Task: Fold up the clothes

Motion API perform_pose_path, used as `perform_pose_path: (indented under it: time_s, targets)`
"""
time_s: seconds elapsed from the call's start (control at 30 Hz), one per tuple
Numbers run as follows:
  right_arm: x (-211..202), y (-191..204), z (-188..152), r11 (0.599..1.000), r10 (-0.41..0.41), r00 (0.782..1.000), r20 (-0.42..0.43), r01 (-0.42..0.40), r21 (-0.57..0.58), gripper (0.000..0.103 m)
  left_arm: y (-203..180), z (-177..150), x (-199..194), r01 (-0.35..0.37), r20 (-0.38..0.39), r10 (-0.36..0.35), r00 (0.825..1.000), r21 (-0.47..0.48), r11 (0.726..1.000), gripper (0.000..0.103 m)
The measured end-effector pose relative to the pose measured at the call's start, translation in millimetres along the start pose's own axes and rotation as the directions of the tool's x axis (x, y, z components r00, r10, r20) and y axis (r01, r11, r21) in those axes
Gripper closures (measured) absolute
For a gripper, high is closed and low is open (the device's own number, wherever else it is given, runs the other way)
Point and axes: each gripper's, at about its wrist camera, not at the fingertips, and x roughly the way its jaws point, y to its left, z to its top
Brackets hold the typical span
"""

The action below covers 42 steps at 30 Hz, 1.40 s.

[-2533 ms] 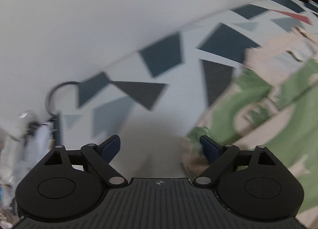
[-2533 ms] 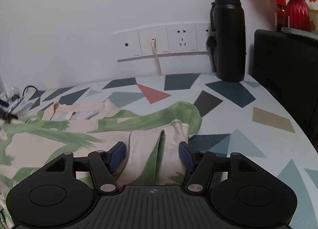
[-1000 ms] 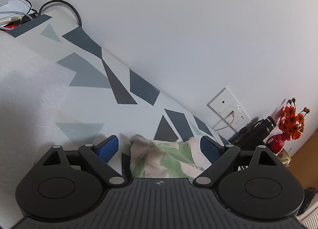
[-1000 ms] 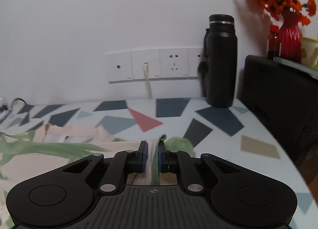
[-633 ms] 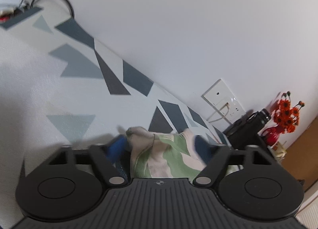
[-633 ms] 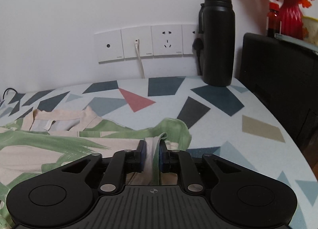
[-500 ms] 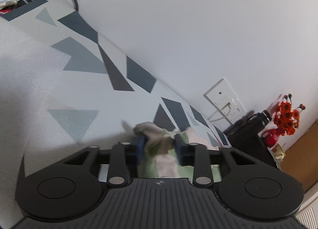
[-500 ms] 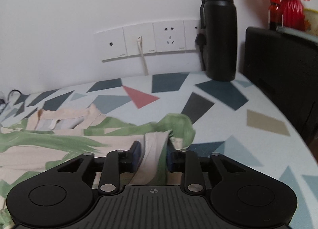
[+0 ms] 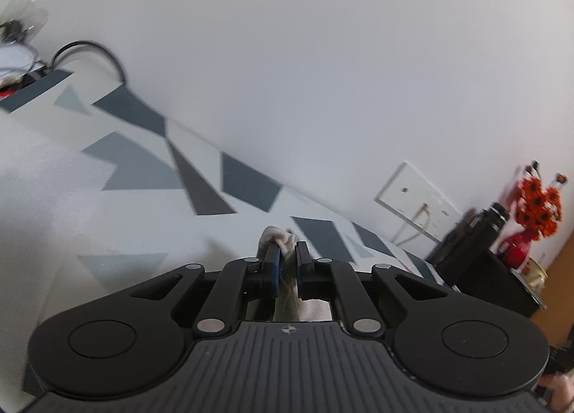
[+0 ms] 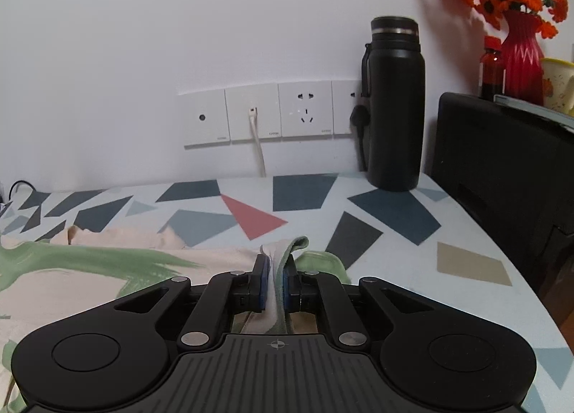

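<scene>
garment (image 10: 107,269) long axis leftward | left gripper (image 9: 286,258), right gripper (image 10: 275,271) pinching edges

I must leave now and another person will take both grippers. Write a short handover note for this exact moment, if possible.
Left gripper: shut on a pinch of the garment, held above the patterned table.
Right gripper: shut on another edge of the same garment, which otherwise lies spread on the table to its left.
Done: both grasps are made.
Left: no finished fold shows; carry the held edges over, lay them flat, release. Mind the black bottle at the wall.
</scene>
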Motion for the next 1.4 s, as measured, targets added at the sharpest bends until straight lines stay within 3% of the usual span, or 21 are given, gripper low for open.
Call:
perform_pose_path:
  time_s: [0.27,0.33,0.4,0.47,0.5,0.6,0.73,0.83,0.97,1.07,1.23,1.4]
  targets:
    - [41,5,-8,0.997,-0.065,0.993,-0.096,0.06,-0.056,0.095,13,3,22,-0.049,-0.084,0.042,0.996,-0.074,0.996,0.091]
    - [42,6,-7,0.996,-0.073,0.992,-0.101,0.067,-0.061,0.082,14,3,23,-0.061,-0.098,0.053,0.994,-0.081,0.995,0.08]
    - [35,7,-7,0.997,-0.06,0.994,-0.09,0.055,-0.054,0.072,13,2,23,-0.049,-0.1,0.042,0.994,-0.071,0.996,0.051]
    - [21,6,-6,0.998,-0.06,0.995,-0.073,0.058,-0.03,0.062,10,2,19,-0.038,-0.085,0.033,0.996,-0.047,0.998,0.032]
    - [12,4,-6,0.998,-0.056,0.997,-0.062,0.055,-0.016,0.057,9,2,17,-0.044,-0.076,0.04,0.996,-0.04,0.998,0.024]
    - [-15,-3,-7,0.999,-0.03,0.998,-0.048,0.031,0.021,0.056,9,3,10,-0.046,-0.049,0.044,0.998,-0.043,0.998,0.013]
    - [-50,-12,-18,0.999,0.036,0.997,-0.064,-0.033,0.039,0.058,1,6,-7,-0.058,-0.033,0.058,0.998,0.01,0.998,0.011]
    - [-64,-18,-24,0.993,0.102,0.991,-0.087,-0.097,0.06,0.067,-18,10,-29,-0.02,-0.039,0.023,0.999,0.082,0.996,0.011]
    - [-61,-29,-23,0.985,0.135,0.986,-0.095,-0.124,0.116,0.07,-50,-1,-62,0.03,-0.131,-0.001,0.991,0.217,0.976,0.011]
    - [-49,-36,-25,0.973,0.173,0.978,-0.115,-0.152,0.173,0.07,-69,-20,-84,0.072,-0.216,-0.005,0.976,0.303,0.95,0.009]
    - [-35,-40,-31,0.947,0.24,0.959,-0.15,-0.198,0.253,0.07,-90,-60,-102,0.053,-0.289,0.085,0.954,0.44,0.896,0.007]
    - [-48,-47,-25,0.9,0.323,0.944,-0.067,-0.284,0.332,0.073,-94,-77,-99,-0.037,-0.253,0.2,0.947,0.531,0.847,0.007]
